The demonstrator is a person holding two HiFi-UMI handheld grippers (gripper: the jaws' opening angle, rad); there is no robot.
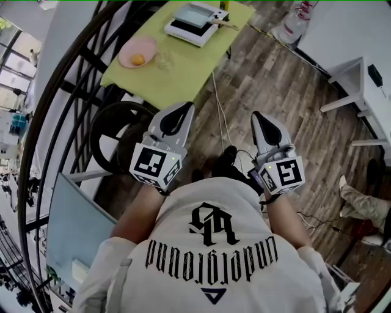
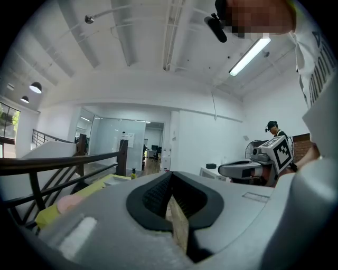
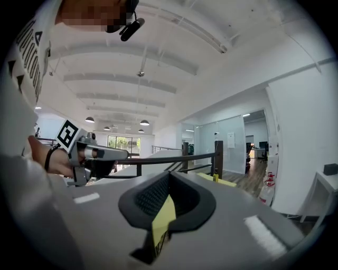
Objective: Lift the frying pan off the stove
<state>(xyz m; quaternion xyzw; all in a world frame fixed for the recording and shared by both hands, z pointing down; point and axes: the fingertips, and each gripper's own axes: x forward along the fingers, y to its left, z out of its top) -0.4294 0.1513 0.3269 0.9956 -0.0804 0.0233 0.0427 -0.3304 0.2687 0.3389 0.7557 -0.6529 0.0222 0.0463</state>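
Observation:
The frying pan [image 1: 193, 14] is square and pale, with a wooden handle pointing right. It sits on a white stove [image 1: 181, 32] at the far end of the green table [image 1: 183, 73] in the head view. My left gripper [image 1: 182, 108] and right gripper [image 1: 257, 117] are held level close to my chest, well short of the table. Both are shut with nothing between their jaws, as the left gripper view [image 2: 170, 177] and right gripper view [image 3: 168, 177] also show. Neither gripper view shows the pan clearly.
A pink plate [image 1: 138, 52] with an orange item and a glass [image 1: 164, 60] stand on the table's near part. A black railing [image 1: 73, 92] curves along the left, with a round fan [image 1: 116, 129] below the table. A white table [image 1: 360, 79] and another person's leg [image 1: 361, 200] are at the right.

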